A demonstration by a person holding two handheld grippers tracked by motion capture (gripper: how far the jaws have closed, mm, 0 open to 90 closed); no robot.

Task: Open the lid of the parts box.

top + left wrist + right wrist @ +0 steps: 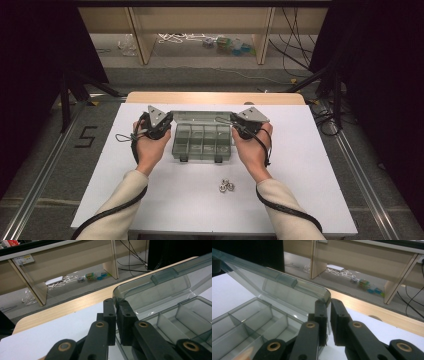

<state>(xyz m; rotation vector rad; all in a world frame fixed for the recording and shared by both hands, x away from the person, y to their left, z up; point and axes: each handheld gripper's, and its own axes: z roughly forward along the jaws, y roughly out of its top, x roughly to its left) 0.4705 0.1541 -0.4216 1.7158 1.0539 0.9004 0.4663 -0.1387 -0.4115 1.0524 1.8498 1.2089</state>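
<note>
**A:** Where is the box [202, 142] now?

**B:** It sits in the middle of the white surface [300, 165], right between your two hands. Its long side runs from your left hand to your right hand. The clear lid [200, 117] stands up along the far side of the box.

**A:** What are my tools doing?

**B:** Your left tool [117, 315] is pinched almost shut on the left corner of the lid. Your right tool [329, 315] is pinched almost shut on the right corner of the lid. Each one has just the thin lid edge in its jaws.

**A:** Which hand is nearer the lid?

**B:** Both are the same, one at each end. So I think you must swing both together, or the lid may twist.

**A:** And the little nuts [226, 185]?

**B:** They lie on the near side of the box, closer to your right hand.
</note>
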